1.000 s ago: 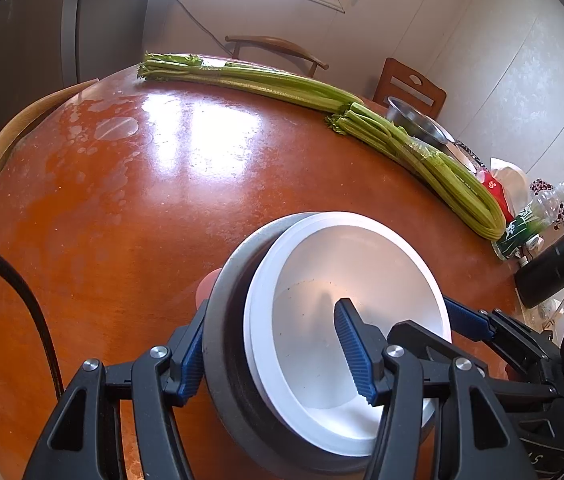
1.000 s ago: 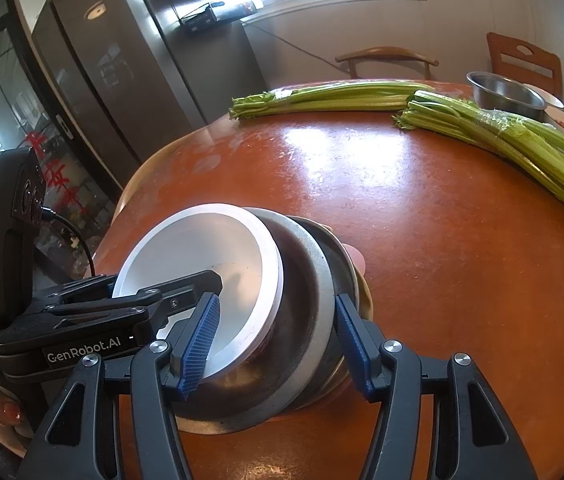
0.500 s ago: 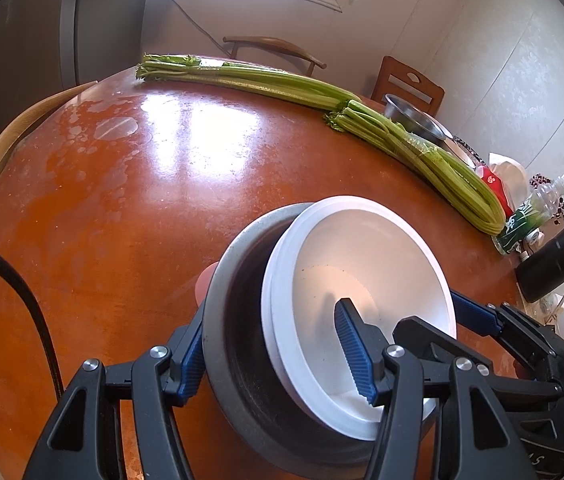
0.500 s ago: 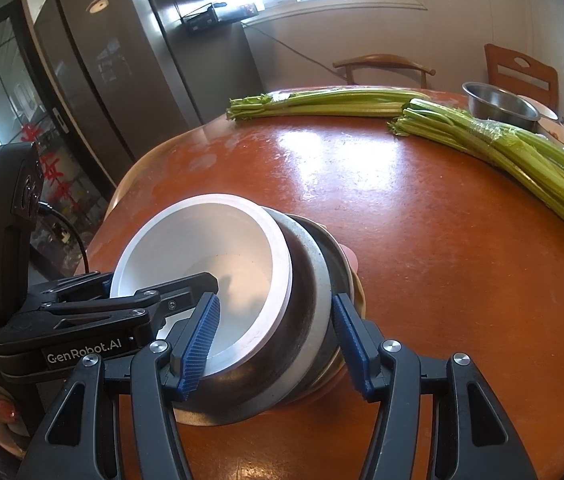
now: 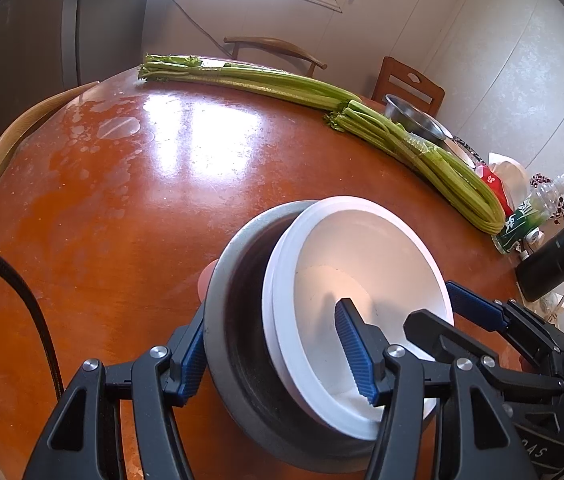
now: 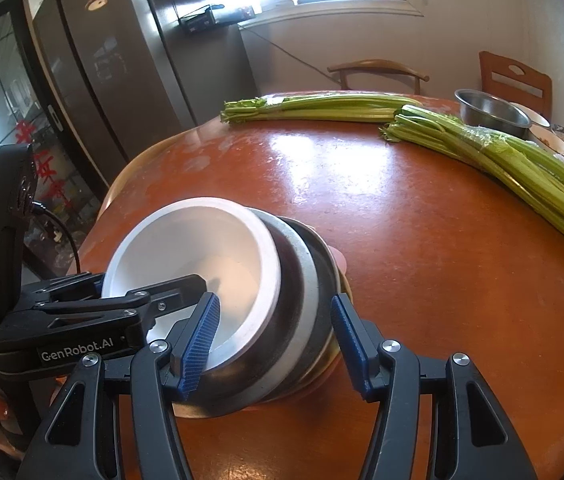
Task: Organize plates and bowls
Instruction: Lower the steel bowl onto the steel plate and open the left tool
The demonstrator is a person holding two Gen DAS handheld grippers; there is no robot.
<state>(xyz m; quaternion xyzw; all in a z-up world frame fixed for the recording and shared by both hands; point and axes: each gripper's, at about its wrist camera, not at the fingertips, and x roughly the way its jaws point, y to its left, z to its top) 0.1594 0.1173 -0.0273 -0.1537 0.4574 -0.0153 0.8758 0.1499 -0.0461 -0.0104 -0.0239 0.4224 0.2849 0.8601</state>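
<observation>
We hold a nested stack at the near edge of the table (image 5: 122, 200). Our left gripper (image 5: 278, 356) pinches the left side of the stack, one finger outside the grey bowl (image 5: 238, 364), one inside the white bowl (image 5: 361, 280). Our right gripper (image 6: 274, 344) pinches its right side. Over the last second the white bowl has tipped up, its rim rising off the grey bowl, so we judge it is not yet seated flat

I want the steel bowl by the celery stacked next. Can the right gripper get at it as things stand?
Probably not yet: the right gripper straddles the near bowl stack, and the celery lies before the steel bowl.
</observation>
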